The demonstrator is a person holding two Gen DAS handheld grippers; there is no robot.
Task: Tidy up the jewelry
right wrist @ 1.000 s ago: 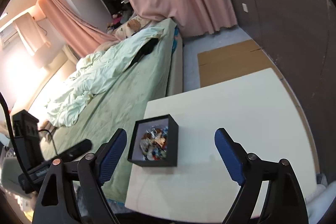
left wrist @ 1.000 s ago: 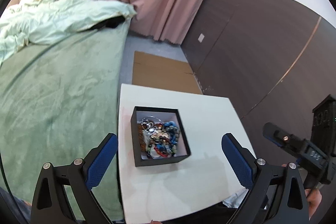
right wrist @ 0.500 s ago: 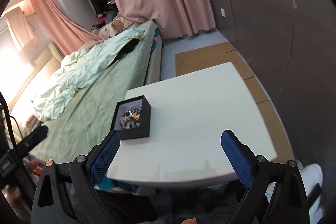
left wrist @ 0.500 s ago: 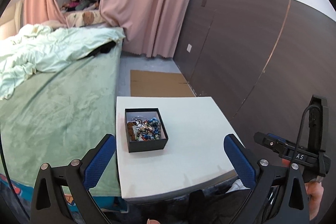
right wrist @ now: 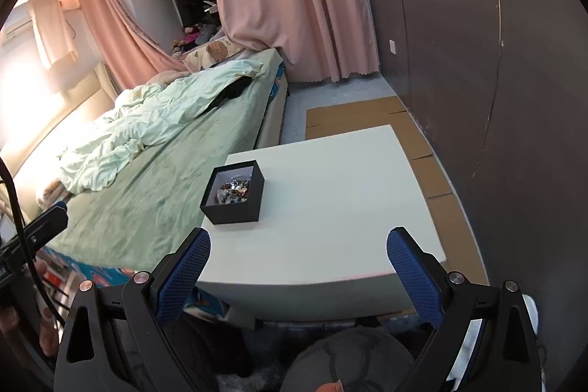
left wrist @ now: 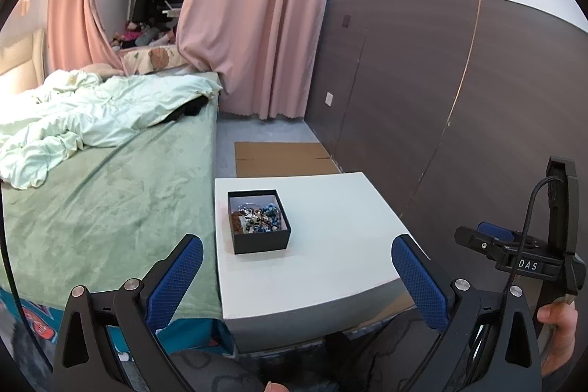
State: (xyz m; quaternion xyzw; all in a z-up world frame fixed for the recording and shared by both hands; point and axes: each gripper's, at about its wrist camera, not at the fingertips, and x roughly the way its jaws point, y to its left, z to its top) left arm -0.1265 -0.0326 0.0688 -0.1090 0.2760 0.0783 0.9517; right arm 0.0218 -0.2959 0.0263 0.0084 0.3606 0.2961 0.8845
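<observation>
A black open box with a heap of mixed beaded jewelry stands on the left part of a white square table. It also shows in the right wrist view. My left gripper is open and empty, held back from the table's near edge. My right gripper is open and empty, also short of the near edge of the table. The right gripper's body shows at the right of the left wrist view.
A bed with a green cover and rumpled pale duvet adjoins the table's left side. A dark panelled wall runs along the right. Flat cardboard lies on the floor behind the table. Pink curtains hang at the back.
Both grippers have pulled back and away from the table, so the box and table look smaller and farther. Both stay open and empty. The box has not moved.
</observation>
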